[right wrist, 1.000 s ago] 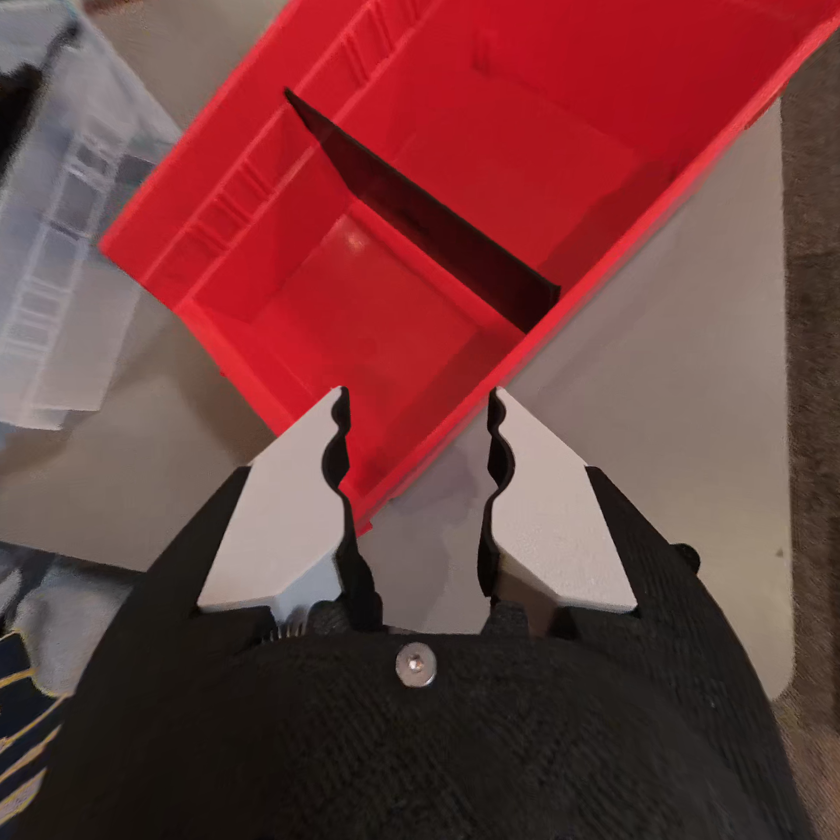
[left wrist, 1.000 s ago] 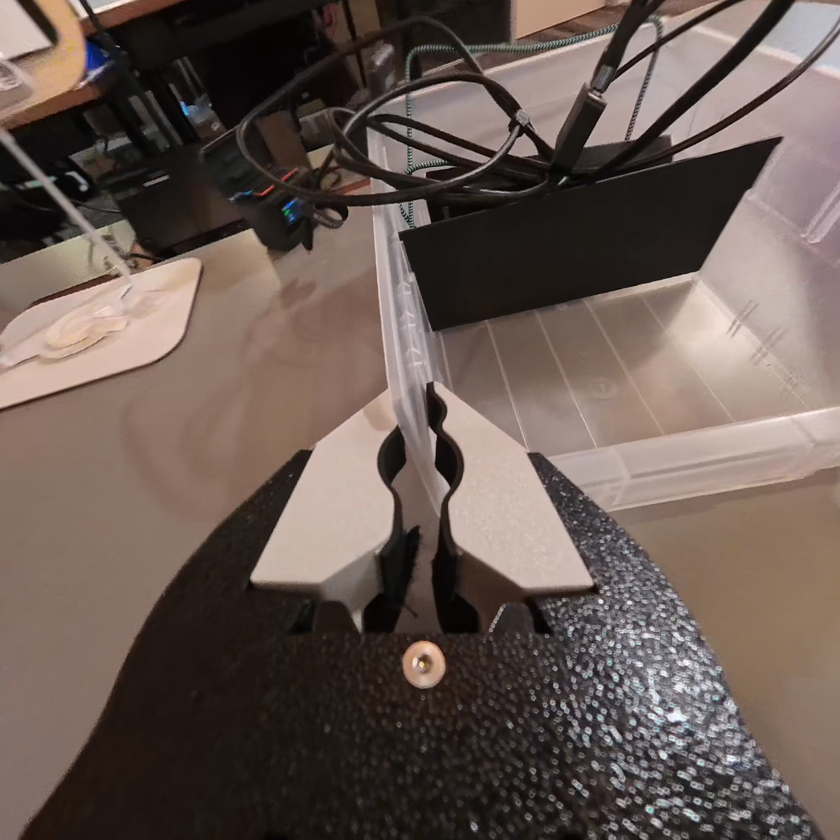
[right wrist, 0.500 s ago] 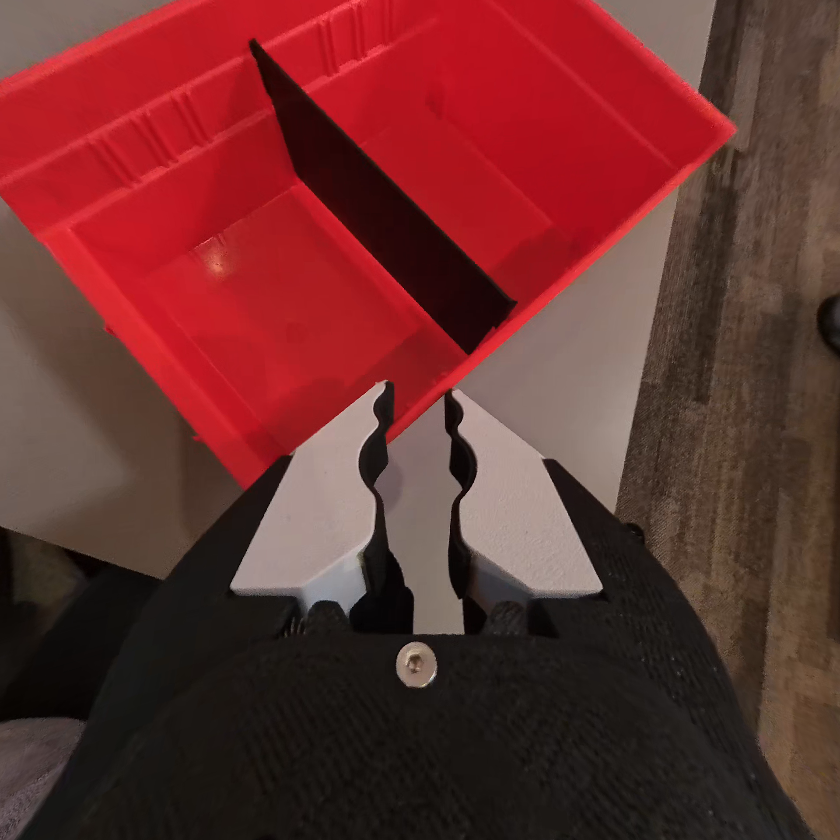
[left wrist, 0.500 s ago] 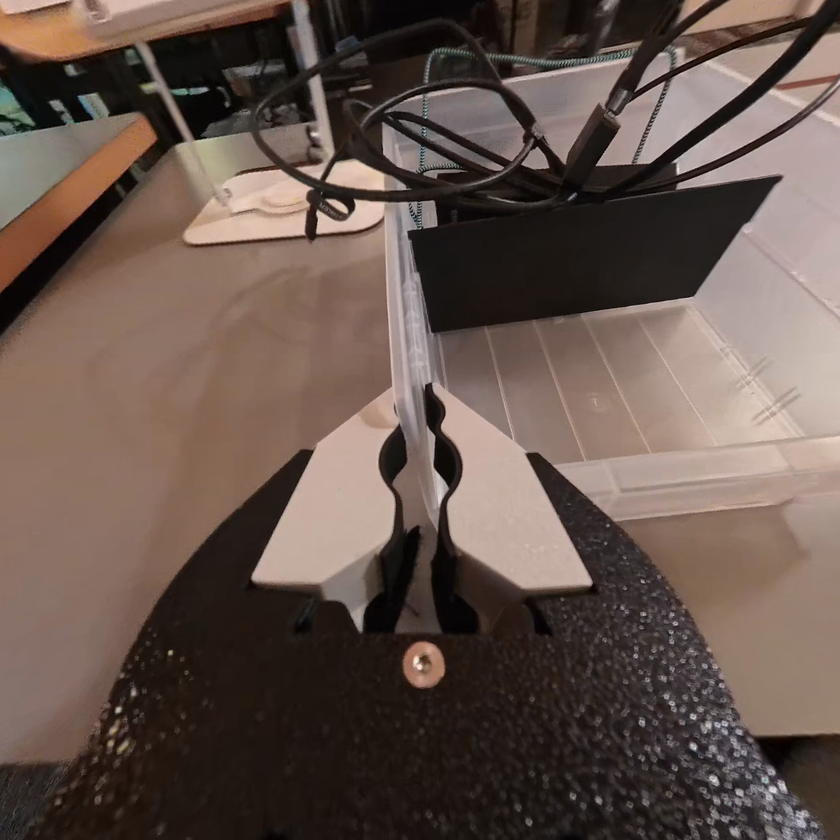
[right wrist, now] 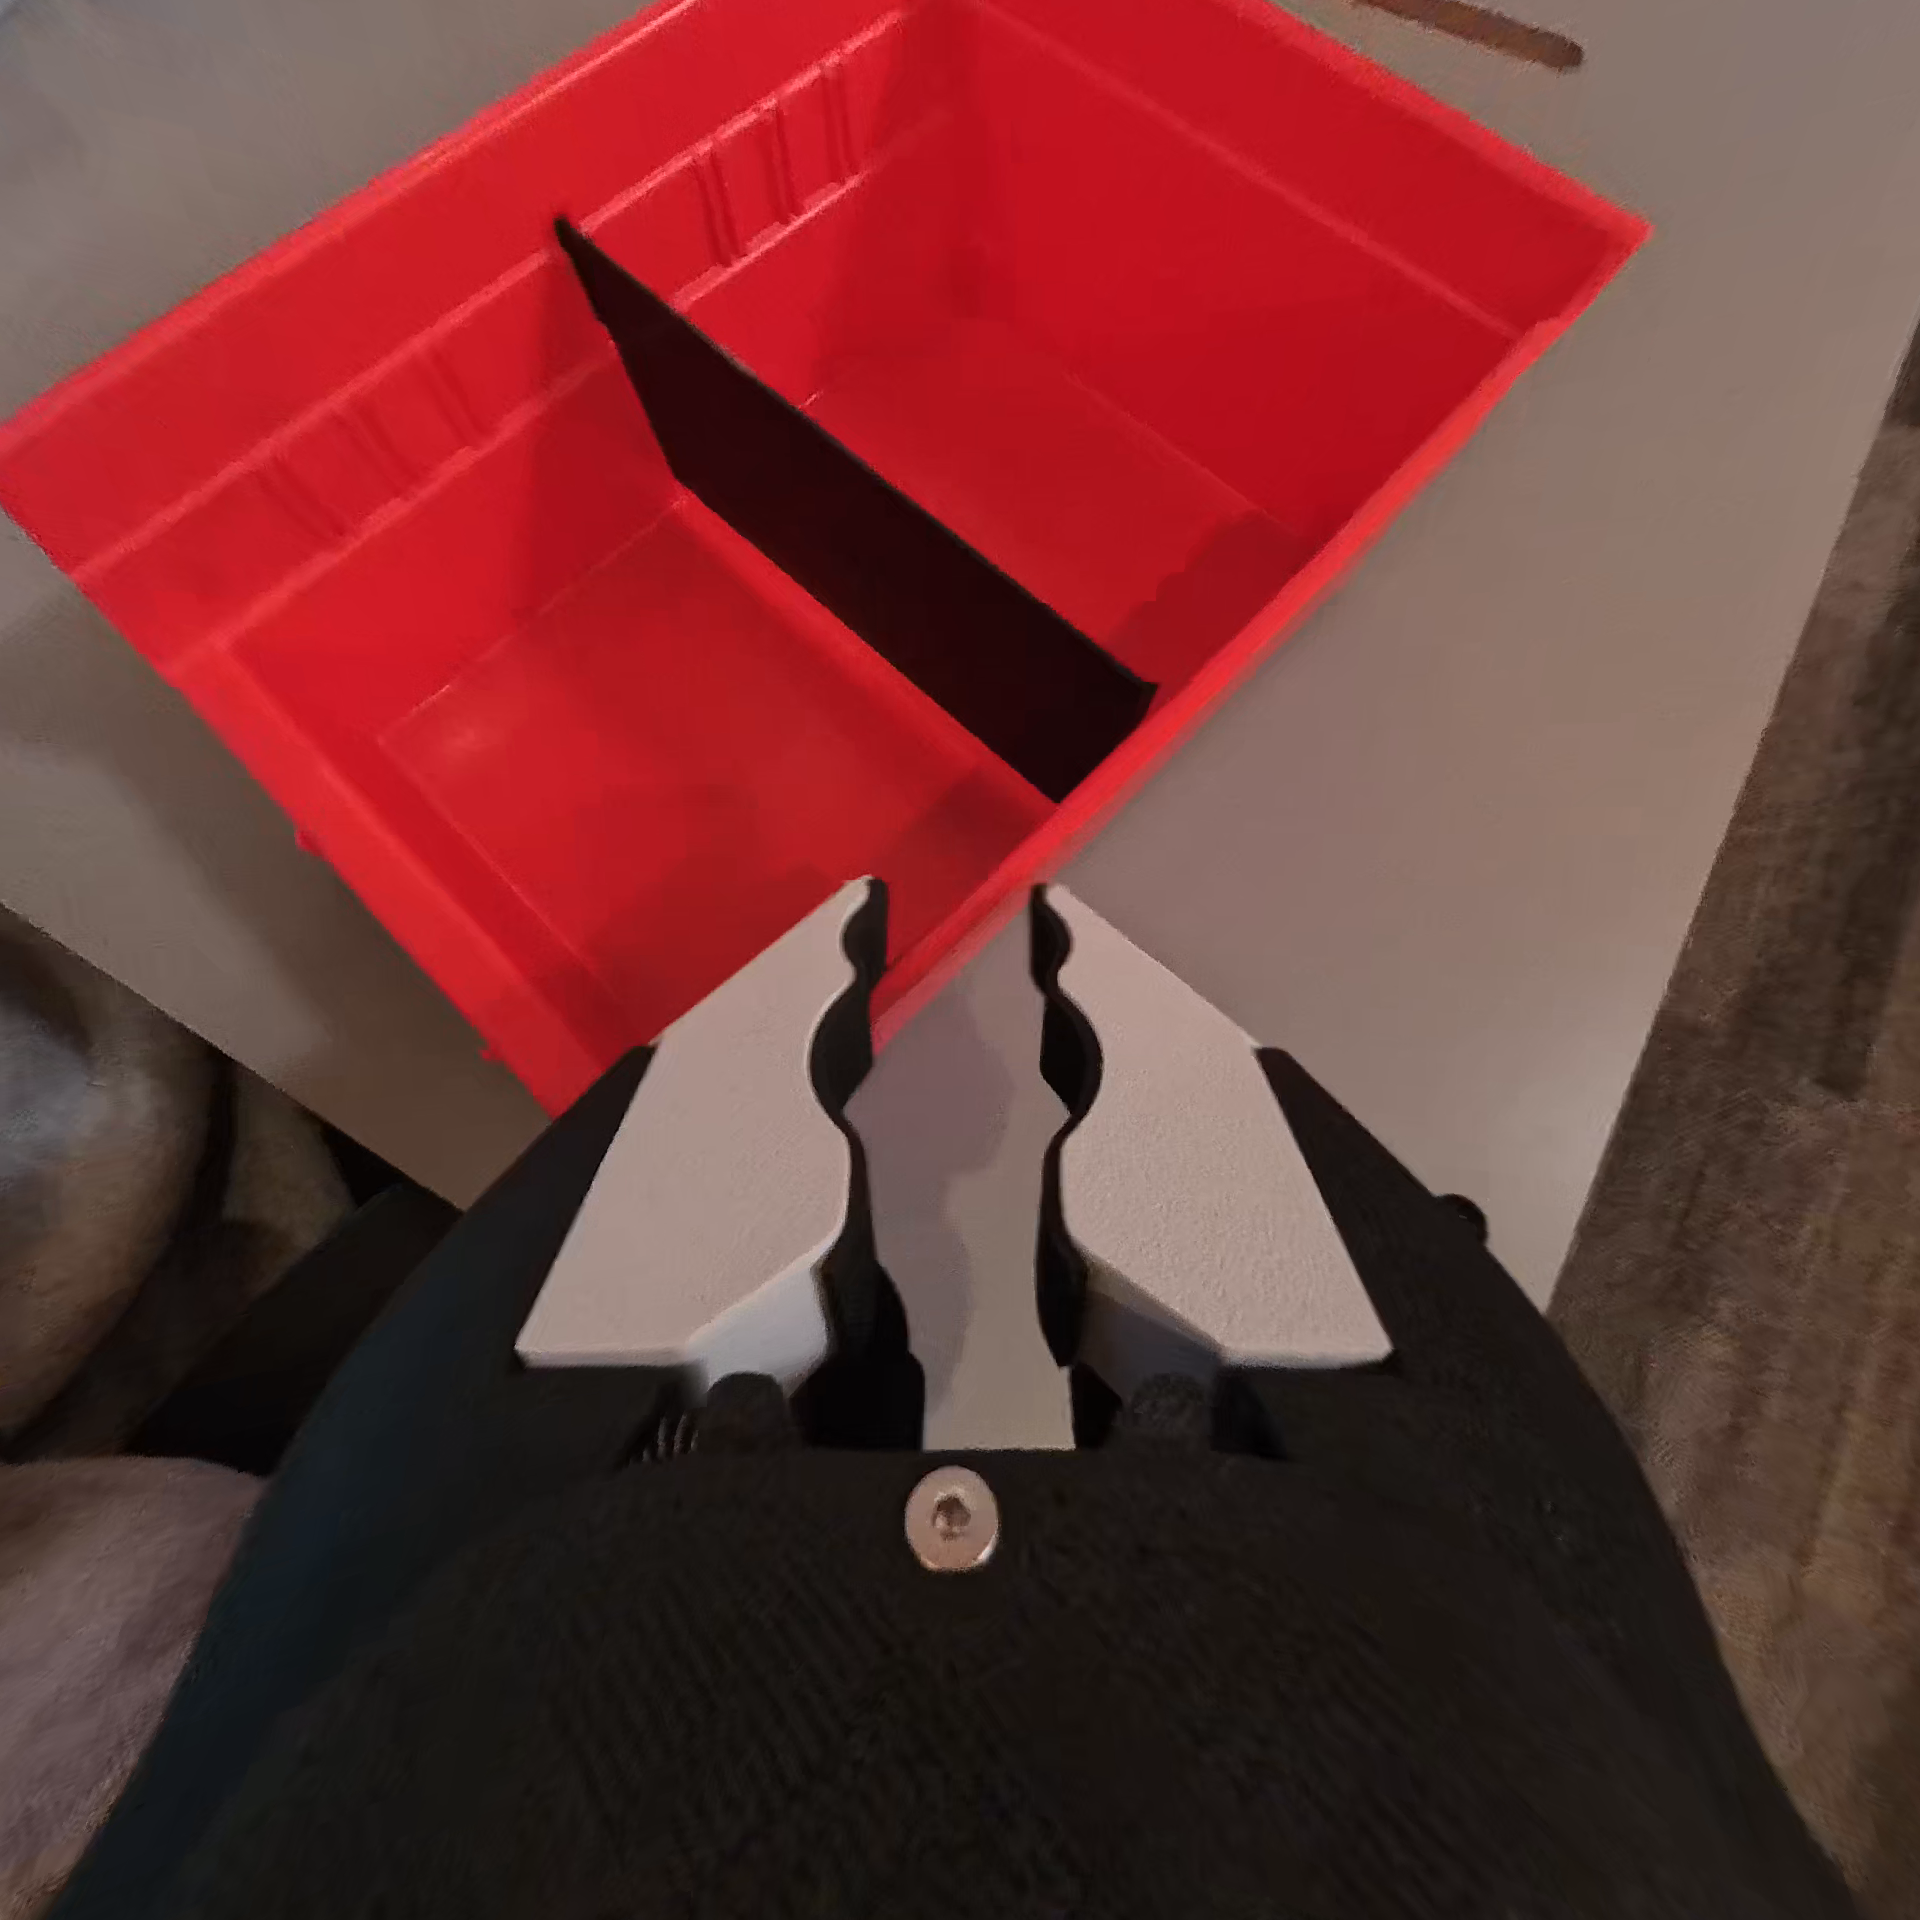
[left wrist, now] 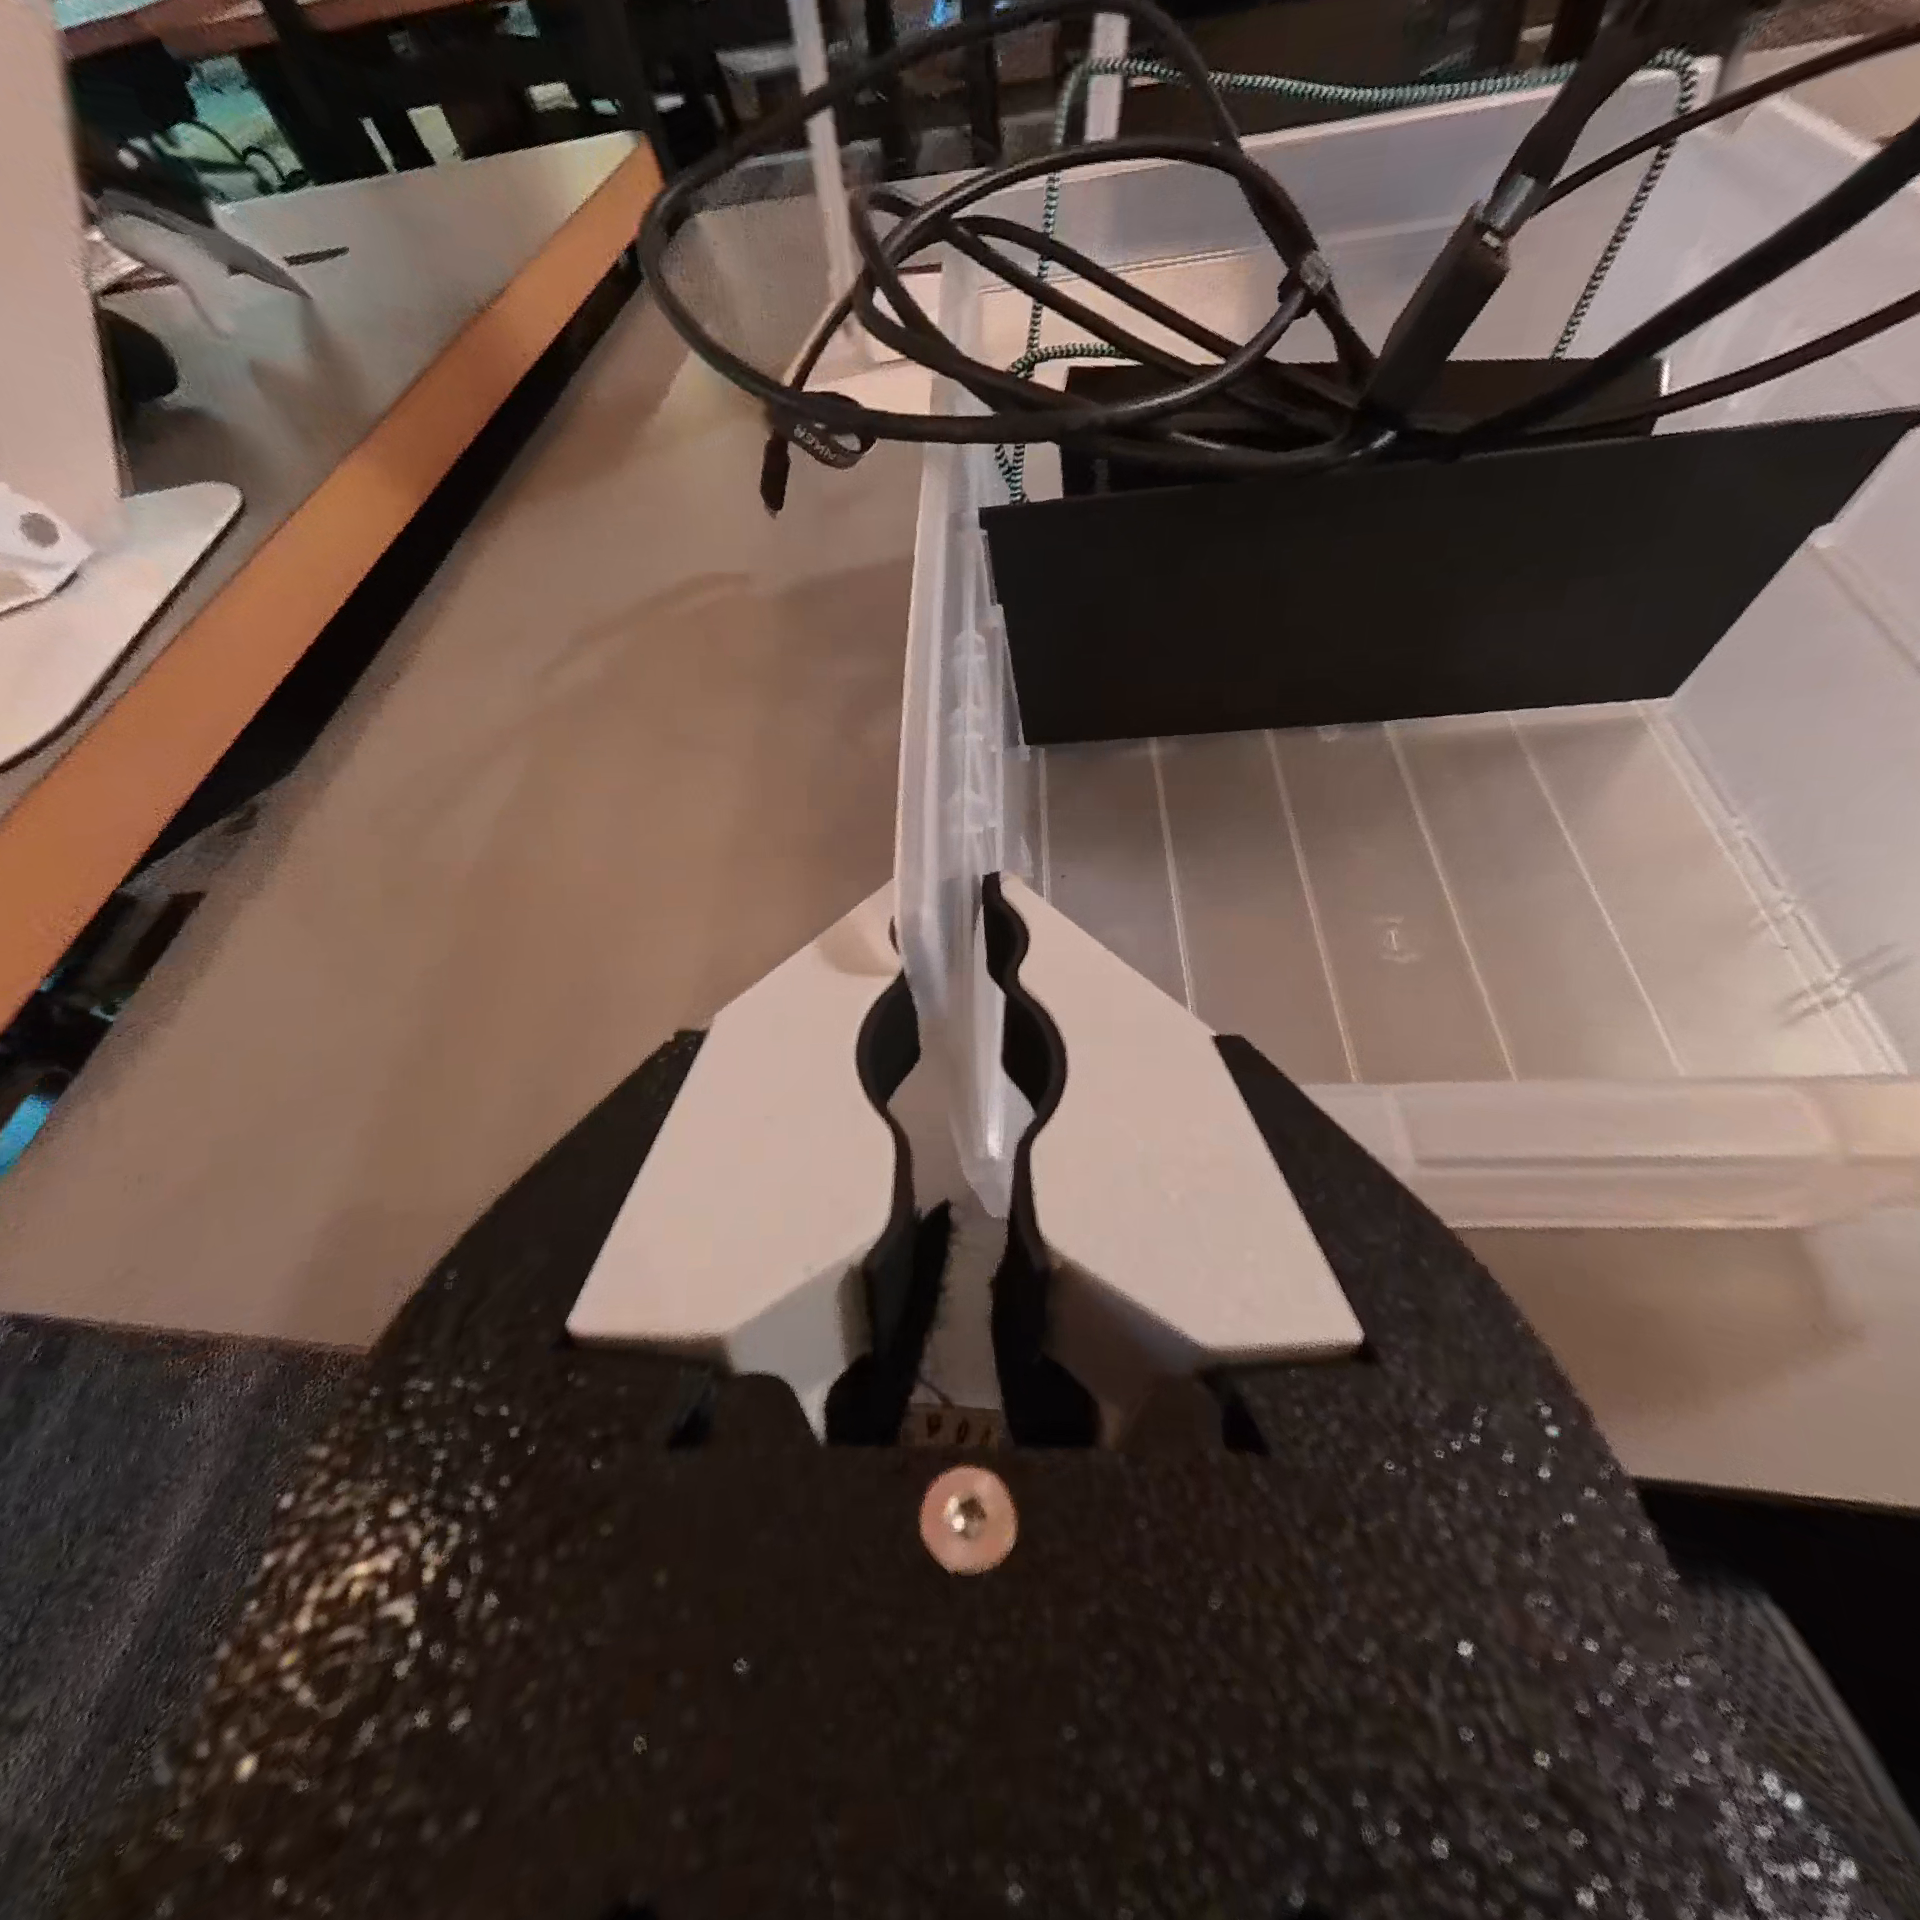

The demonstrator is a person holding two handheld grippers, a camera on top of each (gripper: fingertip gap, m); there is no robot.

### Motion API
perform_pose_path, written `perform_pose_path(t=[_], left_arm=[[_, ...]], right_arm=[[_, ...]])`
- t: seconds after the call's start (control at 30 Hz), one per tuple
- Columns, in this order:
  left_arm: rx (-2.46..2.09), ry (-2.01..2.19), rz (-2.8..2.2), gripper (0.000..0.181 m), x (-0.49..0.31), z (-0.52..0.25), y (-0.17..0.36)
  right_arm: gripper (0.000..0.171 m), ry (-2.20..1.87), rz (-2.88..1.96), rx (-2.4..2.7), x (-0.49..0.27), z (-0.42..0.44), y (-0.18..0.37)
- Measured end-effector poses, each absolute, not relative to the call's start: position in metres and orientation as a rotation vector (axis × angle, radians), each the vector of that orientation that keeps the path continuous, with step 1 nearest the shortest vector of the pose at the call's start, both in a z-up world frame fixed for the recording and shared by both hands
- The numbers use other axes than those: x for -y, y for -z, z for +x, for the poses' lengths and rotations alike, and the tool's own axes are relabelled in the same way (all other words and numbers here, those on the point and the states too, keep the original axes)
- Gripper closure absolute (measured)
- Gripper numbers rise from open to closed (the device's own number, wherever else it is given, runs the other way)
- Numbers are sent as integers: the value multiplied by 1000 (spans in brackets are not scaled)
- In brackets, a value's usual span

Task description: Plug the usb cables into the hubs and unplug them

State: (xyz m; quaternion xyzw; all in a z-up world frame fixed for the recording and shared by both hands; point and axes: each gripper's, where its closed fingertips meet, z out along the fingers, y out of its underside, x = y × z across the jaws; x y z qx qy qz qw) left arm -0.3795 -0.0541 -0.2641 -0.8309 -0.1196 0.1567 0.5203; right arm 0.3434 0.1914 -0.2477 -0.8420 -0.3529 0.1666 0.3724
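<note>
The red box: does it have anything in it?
Empty. Both halves of the red box, either side of its black divider, show only bare red floor.

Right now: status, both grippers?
Left gripper shut on clear bin wall. Right gripper open, empty, at red bin edge. Cables tangled behind divider.

Cables in bin behind divider; second bin on table.

Little writing shows. A black cable tie around the looped cables at the clear bin's far corner bears small pale lettering, and a faint moulded mark sits on the bin floor. The red bin carries none
</note>
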Motion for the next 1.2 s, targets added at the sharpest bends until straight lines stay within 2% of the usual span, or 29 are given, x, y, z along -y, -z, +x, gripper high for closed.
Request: perform_pose_path(t=[0.07,0.2,0.23,0.3,0.5,0.53,0.6,0.67,0.7,0.83,0.93,0.97,1.07,1.2], left_arm=[[292,-376,-1969,174,58,-384,265],[312,-338,-1906,177,59,-383,265],[315,-336,-1904,177,59,-382,265],[315,-339,-1905,177,59,-383,265],[334,-337,-1904,176,59,-383,265],[343,-369,-1888,172,60,-385,263],[375,-548,-1720,116,68,-396,238],[336,-631,-1597,109,74,-387,211],[295,-656,-1550,110,74,-378,198],[-60,-642,-1535,132,42,-316,162],[-405,-467,-1600,154,9,-249,159],[-507,-434,-1598,157,0,-227,158],[-750,-622,-1591,170,-21,-196,162],[-623,-644,-1829,165,-61,-221,186]], right_arm=[[132,-441,-2243,871,-185,345,250],[131,-414,-2370,798,-173,349,255],[134,-396,-2394,786,-172,350,256],[153,-367,-2373,823,-173,348,254],[159,-275,-2298,766,-194,359,246],[156,-292,-2286,754,-194,358,244],[142,-324,-2270,738,-190,358,239],[134,-321,-2222,722,-187,360,227],[134,-302,-2193,710,-187,362,219],[136,-197,-2078,686,-187,366,190],[139,-138,-2011,720,-186,360,177],[141,-124,-1996,736,-186,358,174],[143,-93,-1970,775,-187,350,170],[143,-32,-1970,817,-187,345,170]])
